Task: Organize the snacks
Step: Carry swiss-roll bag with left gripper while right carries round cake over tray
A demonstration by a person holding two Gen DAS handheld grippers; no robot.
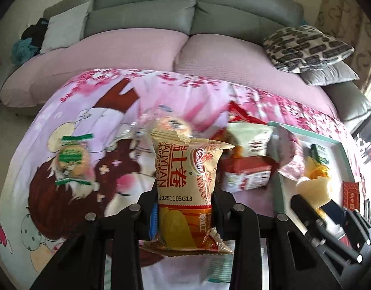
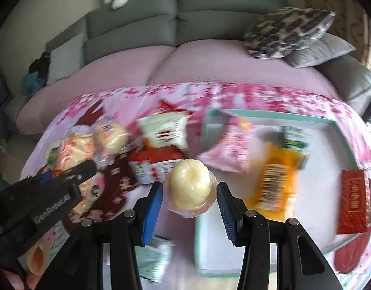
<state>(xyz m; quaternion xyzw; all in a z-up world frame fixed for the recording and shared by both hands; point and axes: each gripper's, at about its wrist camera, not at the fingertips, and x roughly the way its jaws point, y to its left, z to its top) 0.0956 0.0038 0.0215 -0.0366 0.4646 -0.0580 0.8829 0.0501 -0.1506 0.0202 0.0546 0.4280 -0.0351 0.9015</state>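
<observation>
Snacks lie scattered across the floral-covered bench [image 1: 64,217]. Left tool [image 1: 185,207] clamps an upright beige roll packet [image 1: 185,181]; right tool [image 2: 189,198] grips a jelly cup [image 2: 189,186] above the tray's [image 2: 340,130] near-left corner.

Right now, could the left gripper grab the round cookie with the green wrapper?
Probably not yet. The left gripper is already shut on the egg roll packet. The green-wrapped cookie lies uncovered on the cloth, so the way looks free.
</observation>
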